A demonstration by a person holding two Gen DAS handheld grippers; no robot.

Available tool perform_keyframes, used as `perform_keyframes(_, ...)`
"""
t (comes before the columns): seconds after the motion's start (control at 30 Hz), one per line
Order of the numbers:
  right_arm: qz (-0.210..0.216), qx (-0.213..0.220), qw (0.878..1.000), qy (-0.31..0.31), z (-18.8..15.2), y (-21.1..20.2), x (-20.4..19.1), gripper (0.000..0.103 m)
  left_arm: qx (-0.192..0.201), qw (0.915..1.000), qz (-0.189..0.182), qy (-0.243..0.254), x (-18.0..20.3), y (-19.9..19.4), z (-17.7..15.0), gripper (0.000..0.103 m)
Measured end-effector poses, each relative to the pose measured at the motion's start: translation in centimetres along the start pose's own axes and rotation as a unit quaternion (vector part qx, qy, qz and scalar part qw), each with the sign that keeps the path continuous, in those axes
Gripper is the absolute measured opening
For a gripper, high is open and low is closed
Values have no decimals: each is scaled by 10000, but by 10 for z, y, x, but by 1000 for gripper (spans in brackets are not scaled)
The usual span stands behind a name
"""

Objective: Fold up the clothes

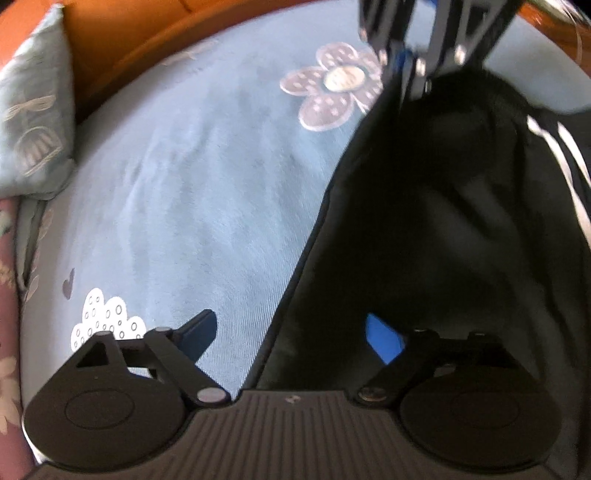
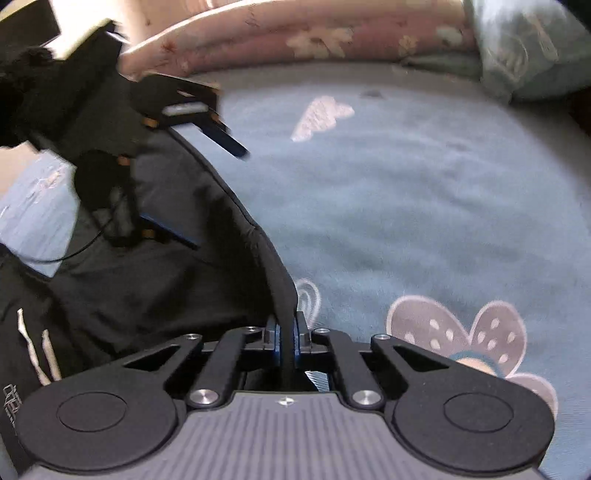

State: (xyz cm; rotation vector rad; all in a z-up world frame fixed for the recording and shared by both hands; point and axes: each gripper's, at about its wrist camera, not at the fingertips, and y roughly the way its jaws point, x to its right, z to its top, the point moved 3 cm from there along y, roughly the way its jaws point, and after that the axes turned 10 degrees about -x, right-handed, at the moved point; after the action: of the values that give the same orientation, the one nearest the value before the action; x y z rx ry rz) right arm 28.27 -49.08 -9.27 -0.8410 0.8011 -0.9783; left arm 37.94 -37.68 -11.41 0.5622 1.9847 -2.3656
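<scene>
A black garment (image 1: 443, 221) with white stripes lies on a light blue sheet (image 1: 192, 192). In the left wrist view my left gripper (image 1: 291, 336) stands open, one finger over the sheet and the other over the cloth, with the garment's left hem running between them untouched. My right gripper (image 2: 286, 339) is shut on the garment's (image 2: 129, 288) thick black hem, which rises into its pads. The right gripper (image 1: 413, 85) also shows at the top of the left wrist view, pinching a lifted peak of cloth. The left gripper (image 2: 207, 192) appears open at the upper left of the right wrist view.
The sheet (image 2: 406, 203) bears flower and cloud prints. A pale green pillow (image 1: 33, 122) lies at the left, also seen at the top right (image 2: 528, 48). An orange wooden board (image 1: 122, 33) borders the bed. A pink floral blanket (image 2: 295, 33) lies along the far edge.
</scene>
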Motion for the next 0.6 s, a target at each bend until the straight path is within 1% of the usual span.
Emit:
perform_keyframes(0.07, -31, 23, 9999, -149, 2, -7, -7, 8, -155, 9995, -127, 225, -2, 2, 0, 75)
perform_keyframes(0.13, -60, 27, 9995, -307, 4, -12, -14, 8, -389, 9972, -317, 555, -4, 2, 0, 65)
perform_keyframes(0.23, -172, 10, 9982, -567, 6, -16, -23, 8, -794, 9902, -581, 991, -8, 3, -3, 63)
perform_keyframes(0.3, -205, 12, 9973, -702, 7, -19, -27, 8, -1050, 9840, -733, 1236, -12, 5, -5, 63)
perform_keyframes(0.33, -216, 15, 9969, -756, 7, -21, -29, 8, -1197, 9805, -807, 1330, -15, 8, -6, 61)
perform_keyframes(0.4, -211, 41, 9962, -842, 8, -26, -33, 8, -1420, 9748, -947, 1434, -18, 11, -8, 60)
perform_keyframes(0.5, -197, 88, 9954, -928, 7, -37, -39, 8, -1631, 9680, -1068, 1582, -19, 14, -11, 58)
perform_keyframes(0.57, -191, 122, 9949, -983, 6, -44, -43, 8, -1703, 9651, -1133, 1632, -16, 12, -13, 47)
perform_keyframes(0.6, -194, 138, 9946, -1011, 6, -47, -45, 8, -1729, 9640, -1164, 1652, -13, 10, -14, 38)
